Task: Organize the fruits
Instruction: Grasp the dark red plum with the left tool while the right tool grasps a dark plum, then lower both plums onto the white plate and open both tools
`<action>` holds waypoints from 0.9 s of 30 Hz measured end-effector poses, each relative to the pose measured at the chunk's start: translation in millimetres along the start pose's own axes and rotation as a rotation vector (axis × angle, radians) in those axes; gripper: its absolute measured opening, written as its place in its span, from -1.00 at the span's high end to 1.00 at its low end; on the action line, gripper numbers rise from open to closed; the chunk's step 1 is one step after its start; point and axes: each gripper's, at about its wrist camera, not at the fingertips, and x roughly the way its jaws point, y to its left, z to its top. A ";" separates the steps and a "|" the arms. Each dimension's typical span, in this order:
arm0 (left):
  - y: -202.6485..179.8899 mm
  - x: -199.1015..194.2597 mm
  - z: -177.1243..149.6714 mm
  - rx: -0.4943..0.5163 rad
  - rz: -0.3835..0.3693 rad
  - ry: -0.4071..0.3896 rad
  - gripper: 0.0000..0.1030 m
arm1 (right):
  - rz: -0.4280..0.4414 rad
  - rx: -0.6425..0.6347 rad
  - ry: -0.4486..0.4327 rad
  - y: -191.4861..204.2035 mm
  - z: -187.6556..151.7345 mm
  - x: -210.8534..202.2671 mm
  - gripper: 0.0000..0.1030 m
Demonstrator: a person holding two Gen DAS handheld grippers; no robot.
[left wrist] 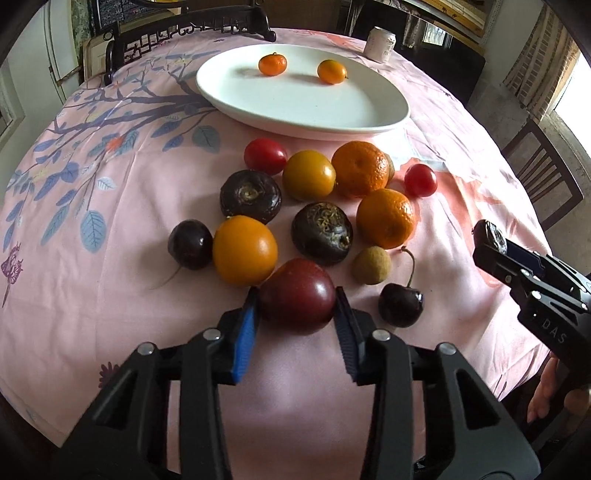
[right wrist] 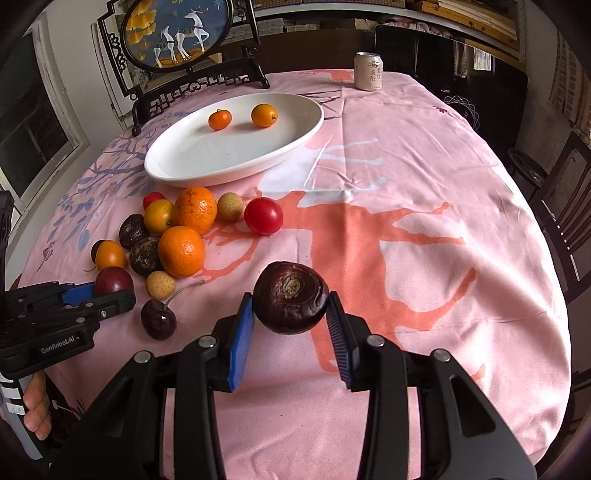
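Pink floral cloth (right wrist: pixel 424 192) covers a round table, and fruit lies in a loose heap on its left half. Nearest, the left gripper (left wrist: pixel 297 301) has its blue pads set against both sides of a dark red plum (left wrist: pixel 297 293) resting on the cloth; beside it lies one cherry (left wrist: pixel 400 304) with its stem up. The right gripper (right wrist: pixel 290 304) pinches a water chestnut (right wrist: pixel 290 302) clear of the cloth, on the open right side.

Counted in the heap beyond: two more water chestnuts (left wrist: pixel 322 233), two tangerines (left wrist: pixel 386 218), two yellow plums (left wrist: pixel 244 250), two red tomatoes (left wrist: pixel 265 156), one small dark fruit (left wrist: pixel 190 243) at the left edge, and two longans (right wrist: pixel 160 285). The second longan is plain only in the right wrist view; the left wrist view shows just a sliver of it behind the far tangerine. The right wrist view also shows the far tomato mostly hidden behind a yellow plum.

Farther on, a white oval plate (left wrist: pixel 303 107) holds two kumquats (left wrist: pixel 272 64), well apart, with most of its floor bare. The cloth right of the heap lies open to the table edge. At the far rim stand one can (right wrist: pixel 368 72) and a framed deer screen (right wrist: pixel 177 33), whose picture only the right view shows.
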 end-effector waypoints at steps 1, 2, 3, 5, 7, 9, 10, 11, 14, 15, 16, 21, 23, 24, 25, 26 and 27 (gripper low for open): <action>0.2 -2.6 -0.4 -0.001 -0.005 -0.005 0.23 | 0.006 -0.001 0.000 1.3 -0.2 -0.3 0.23; 0.1 -5.6 -1.5 0.003 -0.009 -0.011 0.23 | 0.012 -0.005 -0.001 3.2 -0.1 -0.7 0.23; -0.2 -8.6 -2.2 0.005 -0.013 -0.017 0.23 | 0.016 -0.010 -0.003 5.2 0.1 -1.0 0.23; 0.5 -15.7 -2.8 0.006 -0.025 -0.029 0.23 | 0.023 -0.018 -0.008 9.9 1.2 -2.1 0.23; 2.1 -22.7 -2.5 0.005 -0.042 -0.040 0.23 | 0.028 -0.023 -0.010 13.9 2.7 -2.5 0.23; 3.0 -28.6 -1.9 0.005 -0.054 -0.050 0.23 | 0.032 -0.028 -0.011 17.6 4.5 -2.8 0.23; 4.0 -31.7 -1.5 0.005 -0.056 -0.057 0.23 | 0.033 -0.031 -0.011 19.4 5.4 -2.9 0.23; 5.2 -34.6 -1.0 0.004 -0.061 -0.062 0.23 | 0.035 -0.033 -0.012 21.0 6.4 -3.1 0.23; 9.1 -41.8 1.5 0.003 -0.069 -0.078 0.23 | 0.040 -0.041 -0.015 25.5 10.1 -3.5 0.23; 10.2 -43.7 2.9 0.002 -0.070 -0.083 0.23 | 0.045 -0.040 -0.015 26.4 11.5 -3.3 0.23; 11.4 -45.3 4.4 0.002 -0.071 -0.088 0.23 | 0.054 -0.039 -0.013 27.3 13.3 -2.8 0.23; 15.2 -49.8 16.0 0.012 -0.076 -0.089 0.23 | 0.073 -0.055 -0.013 35.4 26.6 -0.6 0.23; 17.4 -52.0 27.6 0.018 -0.077 -0.091 0.23 | 0.077 -0.074 -0.022 39.8 37.7 -1.1 0.23; 17.6 -53.3 35.5 0.026 -0.071 -0.100 0.23 | 0.078 -0.087 -0.029 42.4 45.3 -1.2 0.23; 18.2 -54.5 46.0 0.033 -0.064 -0.110 0.23 | 0.080 -0.102 -0.039 45.6 54.3 -0.9 0.23; 20.0 -54.3 57.5 0.033 -0.060 -0.116 0.23 | 0.084 -0.115 -0.051 48.0 64.6 0.5 0.23; 22.1 -52.4 70.5 0.031 -0.056 -0.118 0.23 | 0.087 -0.125 -0.060 49.9 75.8 3.2 0.23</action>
